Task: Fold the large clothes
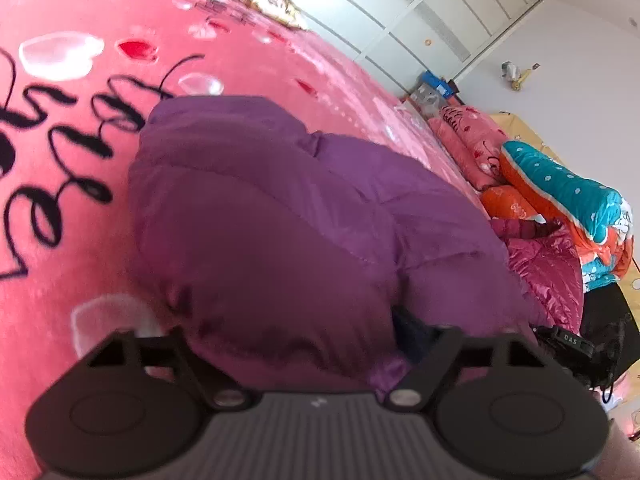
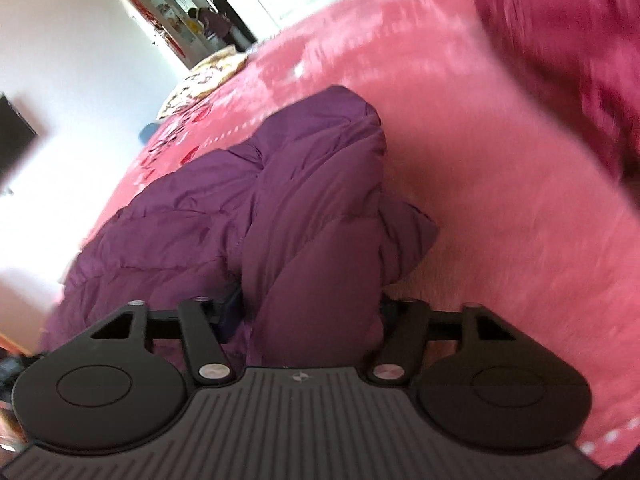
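1. A puffy purple quilted jacket (image 1: 288,216) lies bunched on a bed covered with a pink plush blanket (image 1: 80,240), which bears black script lettering and red and white hearts.
2. The left gripper (image 1: 296,344) sits right at the near edge of the jacket, and a thick mound of the purple fabric fills the whole space between its jaws. The jaws stand partly apart, and their tips are buried in the cloth; the padding appears to be pinched between them.
3. The right gripper (image 2: 310,312) is at another edge of the same jacket (image 2: 280,208). A rolled fold of purple fabric rises between its jaws, which are partly apart and look closed onto that fold.
4. Beyond the jacket, in the left wrist view, a shiny magenta garment (image 1: 548,268) lies beside it, and past that are a stack of pink pillows (image 1: 468,140) and a folded teal and orange quilt (image 1: 568,200).
5. Farther from the jacket stand white wardrobe doors (image 1: 400,12).
6. The right wrist view is motion-blurred; a dark red cloth (image 2: 568,60) shows past the jacket at the upper right.
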{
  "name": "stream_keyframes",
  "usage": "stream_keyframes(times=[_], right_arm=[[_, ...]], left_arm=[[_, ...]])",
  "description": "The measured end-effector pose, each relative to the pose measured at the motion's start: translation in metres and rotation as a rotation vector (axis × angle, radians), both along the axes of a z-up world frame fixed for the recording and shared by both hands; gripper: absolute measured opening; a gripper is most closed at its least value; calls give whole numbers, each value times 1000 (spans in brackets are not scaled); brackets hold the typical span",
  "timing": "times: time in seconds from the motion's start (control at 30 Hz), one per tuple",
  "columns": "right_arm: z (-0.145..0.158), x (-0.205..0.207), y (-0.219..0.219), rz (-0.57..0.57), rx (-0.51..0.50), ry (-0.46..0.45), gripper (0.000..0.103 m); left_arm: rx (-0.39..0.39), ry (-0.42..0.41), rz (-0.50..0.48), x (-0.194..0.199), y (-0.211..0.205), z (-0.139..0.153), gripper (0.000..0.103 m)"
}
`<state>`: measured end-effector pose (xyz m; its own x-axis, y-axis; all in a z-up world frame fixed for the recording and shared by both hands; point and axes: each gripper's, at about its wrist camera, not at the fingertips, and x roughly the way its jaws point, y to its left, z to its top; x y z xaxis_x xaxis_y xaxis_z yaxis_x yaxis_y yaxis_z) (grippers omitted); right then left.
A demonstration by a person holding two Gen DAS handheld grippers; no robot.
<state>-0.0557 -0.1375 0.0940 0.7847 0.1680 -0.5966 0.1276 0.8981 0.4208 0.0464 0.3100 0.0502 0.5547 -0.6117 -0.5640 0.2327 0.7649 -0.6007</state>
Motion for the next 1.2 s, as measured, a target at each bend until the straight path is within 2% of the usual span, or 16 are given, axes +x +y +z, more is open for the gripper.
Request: stream_keyframes(times=[0.13, 0.23, 0.4, 0.5, 0.67, 0.9, 1.07, 1.2], right_arm=[[23, -5, 46, -3, -298, -56, 59], [36, -12, 79, 10, -488, -130, 50], [54, 0, 125, 22, -632, -251, 43], [62, 16, 155, 73, -711, -323, 41], [82, 57, 203, 154, -733, -417, 40], [96, 137, 280, 261, -696, -543, 40], [86, 194, 327, 301, -655, -549, 40], [67, 232, 358, 333, -673, -520, 40]], left_arm=[[37, -61, 17, -3, -5, 11, 52], [63, -121, 40, -7, -3, 19, 44], [44, -180, 109, -10, 13, 32, 38], [31, -224, 178, -11, 33, 42, 36], [35, -296, 339, -13, 82, 63, 36], [101, -382, 595, -13, 155, 81, 36], [177, -412, 722, 3, 193, 85, 37], [275, -364, 793, 23, 206, 71, 39]])
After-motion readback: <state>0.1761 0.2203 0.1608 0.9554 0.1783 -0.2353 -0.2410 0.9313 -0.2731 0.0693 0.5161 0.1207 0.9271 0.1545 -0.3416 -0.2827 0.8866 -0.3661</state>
